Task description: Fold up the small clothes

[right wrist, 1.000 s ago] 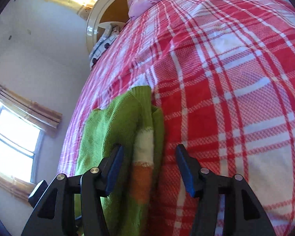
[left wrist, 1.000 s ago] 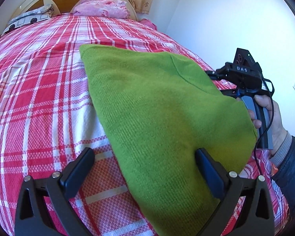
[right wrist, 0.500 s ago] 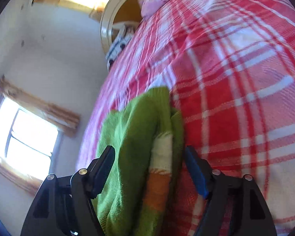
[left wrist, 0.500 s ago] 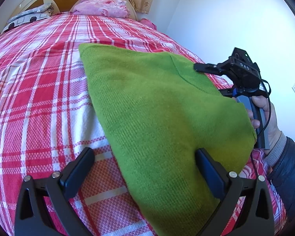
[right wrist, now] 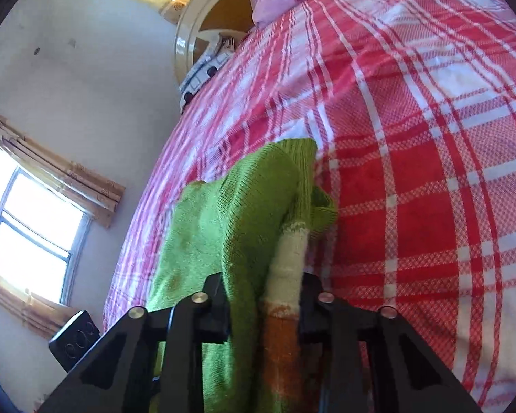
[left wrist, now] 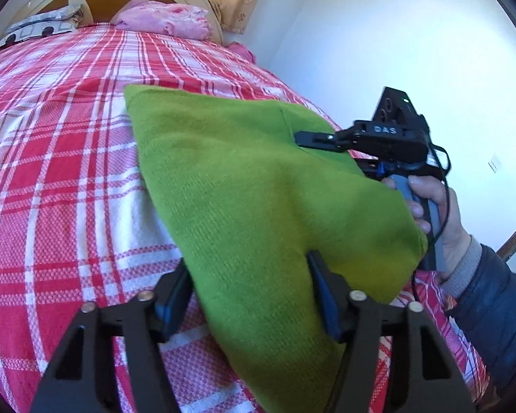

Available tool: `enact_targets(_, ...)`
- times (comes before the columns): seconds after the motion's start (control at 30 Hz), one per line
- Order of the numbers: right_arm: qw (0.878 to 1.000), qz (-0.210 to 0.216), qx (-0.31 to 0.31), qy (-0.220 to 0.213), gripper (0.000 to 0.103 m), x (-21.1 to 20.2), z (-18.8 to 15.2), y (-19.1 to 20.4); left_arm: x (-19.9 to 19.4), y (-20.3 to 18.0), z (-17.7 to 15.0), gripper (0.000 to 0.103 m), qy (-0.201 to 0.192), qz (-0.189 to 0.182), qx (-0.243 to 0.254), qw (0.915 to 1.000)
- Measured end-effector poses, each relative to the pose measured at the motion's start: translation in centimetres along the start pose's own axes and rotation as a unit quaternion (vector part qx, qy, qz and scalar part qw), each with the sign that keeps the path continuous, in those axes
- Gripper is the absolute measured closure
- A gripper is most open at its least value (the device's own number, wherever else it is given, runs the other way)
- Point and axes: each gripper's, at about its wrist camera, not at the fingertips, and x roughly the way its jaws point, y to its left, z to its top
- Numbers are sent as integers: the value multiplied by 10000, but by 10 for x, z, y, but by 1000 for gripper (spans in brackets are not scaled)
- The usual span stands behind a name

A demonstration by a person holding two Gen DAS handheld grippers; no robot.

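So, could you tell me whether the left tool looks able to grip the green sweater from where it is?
Probably yes: the green sweater already lies between the closing jaws of the left tool, nothing blocking.

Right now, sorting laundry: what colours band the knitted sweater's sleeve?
White, then orange, on the green sweater; right wrist view.

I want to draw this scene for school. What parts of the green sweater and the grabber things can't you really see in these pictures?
- Green sweater: left wrist view, its near end is cut off by the bottom edge.
- Left gripper, jaws closing: the sweater covers part of its right finger.
- Right gripper, jaws closing: right wrist view, bunched knit hides the pads, so contact is unclear.
- Striped sleeve: its cuff runs off the bottom edge.
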Motion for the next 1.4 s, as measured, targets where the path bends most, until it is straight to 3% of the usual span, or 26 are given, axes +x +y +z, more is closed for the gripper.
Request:
enact_targets(0.07,9999,60,-12,-127,78,-5,-3,8,-7,-3,-1,56,-116,24,49,9999)
enact_targets(0.17,9997,48,-47,-248,79,-15,-10,19,-17,-12,-3,61,-202,142,176,9995)
enact_targets(0.73,9991,271,-316,-94,79,-10,-60,85,-75,-13,-31,65,-130,459,291,9984)
enact_targets(1.4,9956,693,-592,220,79,26,-111,164,-154,21,-66,66,-467,645,14,9968)
